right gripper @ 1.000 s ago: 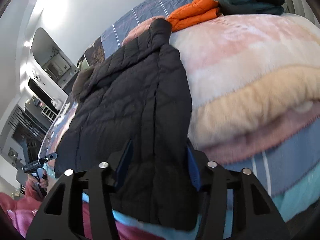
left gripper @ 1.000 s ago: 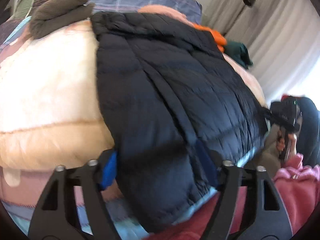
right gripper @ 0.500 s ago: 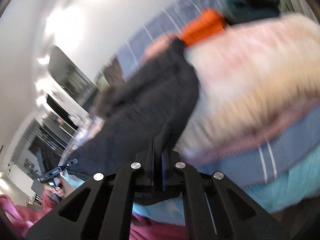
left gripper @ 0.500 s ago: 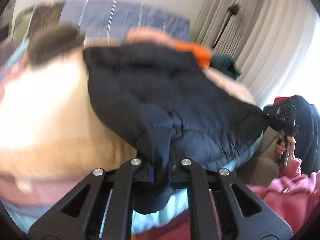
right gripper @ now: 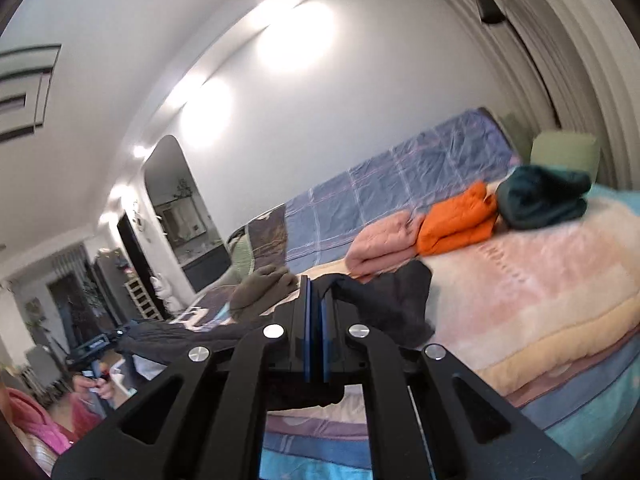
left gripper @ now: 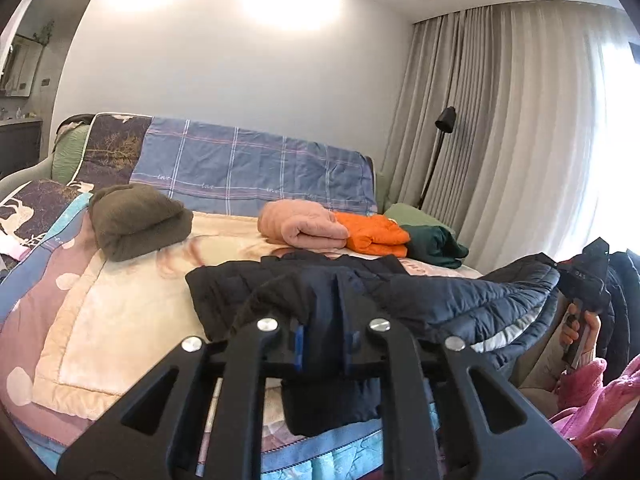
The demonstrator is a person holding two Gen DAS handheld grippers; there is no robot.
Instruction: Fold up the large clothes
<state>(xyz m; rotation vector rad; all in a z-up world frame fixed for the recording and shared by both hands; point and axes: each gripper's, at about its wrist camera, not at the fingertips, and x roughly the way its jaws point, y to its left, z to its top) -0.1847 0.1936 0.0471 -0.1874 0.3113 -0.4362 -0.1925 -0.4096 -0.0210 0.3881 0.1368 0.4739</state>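
Both tongs (left gripper: 322,340) (right gripper: 316,340) clamped the black jacket (left gripper: 420,300) hem, lifted it off the bed (left gripper: 120,320) — slick fabric may slip, uneven fold.

Black tool (left gripper: 322,346) with blue pads, silver screws; fuzzy pink sleeve (left gripper: 596,404).

Navy quilted jacket (left gripper: 432,296), orange (left gripper: 374,236), pink (left gripper: 304,230), olive (left gripper: 136,220) folded clothes, blue plaid cover (left gripper: 248,168).

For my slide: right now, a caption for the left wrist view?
Left gripper clamps dark quilted puffer jacket's hem above blanket-covered bed.
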